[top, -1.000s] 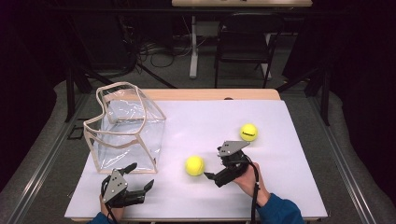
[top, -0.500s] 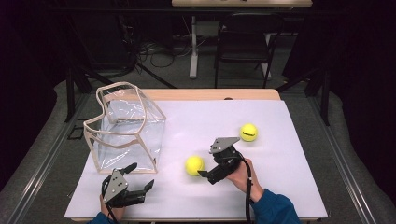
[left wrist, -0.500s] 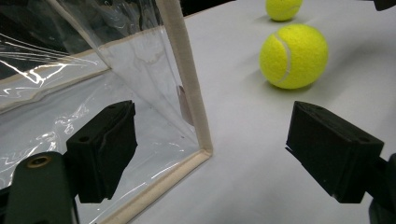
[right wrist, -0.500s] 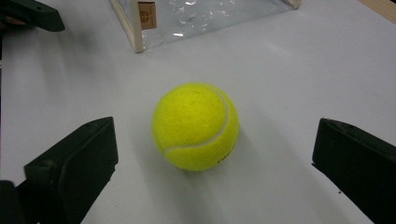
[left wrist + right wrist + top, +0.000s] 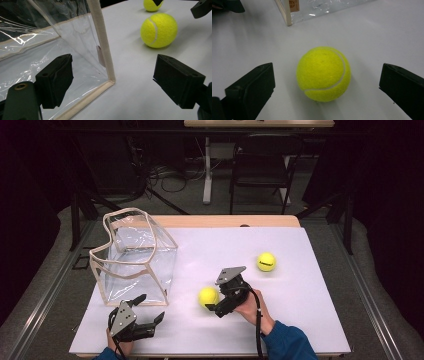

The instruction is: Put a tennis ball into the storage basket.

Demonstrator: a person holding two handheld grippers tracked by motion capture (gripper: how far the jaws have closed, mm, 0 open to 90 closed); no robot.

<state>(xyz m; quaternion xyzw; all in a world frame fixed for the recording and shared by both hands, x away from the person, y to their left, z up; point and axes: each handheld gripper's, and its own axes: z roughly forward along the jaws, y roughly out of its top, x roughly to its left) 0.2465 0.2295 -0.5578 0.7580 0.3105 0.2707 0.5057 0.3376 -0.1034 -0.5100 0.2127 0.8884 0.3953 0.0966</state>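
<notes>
- High view: the white table (image 5: pixel 310 320) is evenly lit from above; the surrounding room falls off into near black. Detail is soft and somewhat coarse.
- Shadows on the table are short and faint, lying close under each object.
- Left gripper view: bright streaks of glare cross the clear plastic bag (image 5: pixel 50 37); the near jaws are slightly soft, the tennis ball (image 5: pixel 159 30) reasonably sharp.
- Right gripper view: the ball (image 5: pixel 323 73) is in focus with a soft shadow at its base; the jaws at the frame edges are dark and blurred.
</notes>
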